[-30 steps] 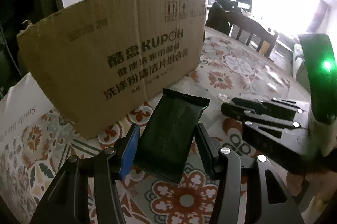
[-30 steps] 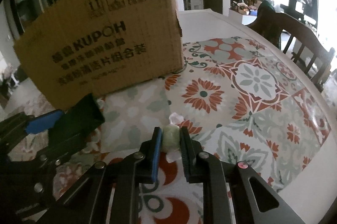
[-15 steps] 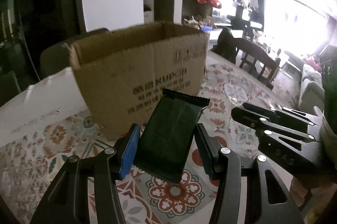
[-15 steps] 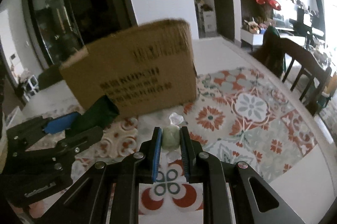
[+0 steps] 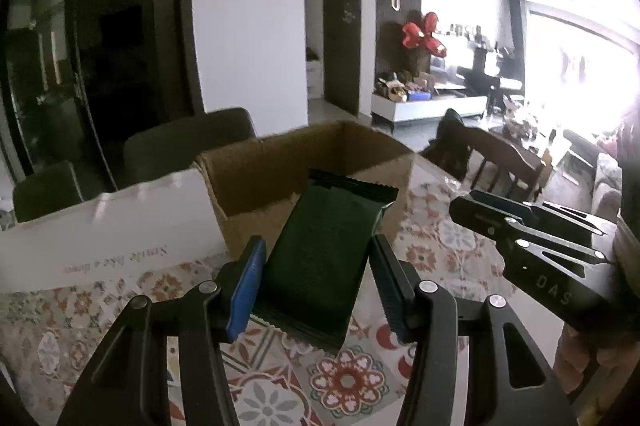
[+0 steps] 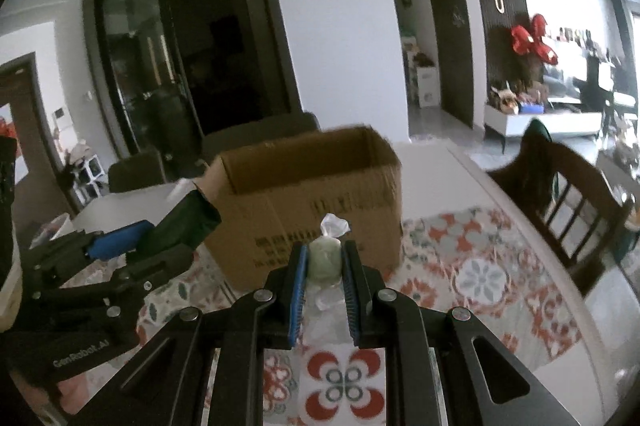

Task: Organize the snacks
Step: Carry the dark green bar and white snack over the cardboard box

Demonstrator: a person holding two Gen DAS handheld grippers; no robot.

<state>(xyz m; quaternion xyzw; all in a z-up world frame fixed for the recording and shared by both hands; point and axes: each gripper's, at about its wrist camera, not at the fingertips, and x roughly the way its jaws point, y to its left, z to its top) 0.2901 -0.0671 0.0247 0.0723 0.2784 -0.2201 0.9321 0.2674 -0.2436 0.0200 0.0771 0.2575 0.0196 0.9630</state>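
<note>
Near the open box (image 5: 308,162), the left gripper (image 5: 316,266) clamps a dark packet (image 5: 320,258) while the right gripper (image 6: 324,266) pinches a wrapped candy (image 6: 326,260).

The left gripper (image 5: 316,266) is raised above the patterned table, pointing toward the open cardboard box (image 5: 312,182). Its two black fingers, each lined with a blue pad (image 5: 246,290), are closed against the long sides of a flat dark green snack packet (image 5: 324,258) whose far end reaches up in front of the box's near wall. The right gripper (image 6: 323,282) is also raised on the near side of the box, to the right of the left gripper. Its fingers press tightly on a small pale green wrapped candy (image 6: 325,258).
</note>
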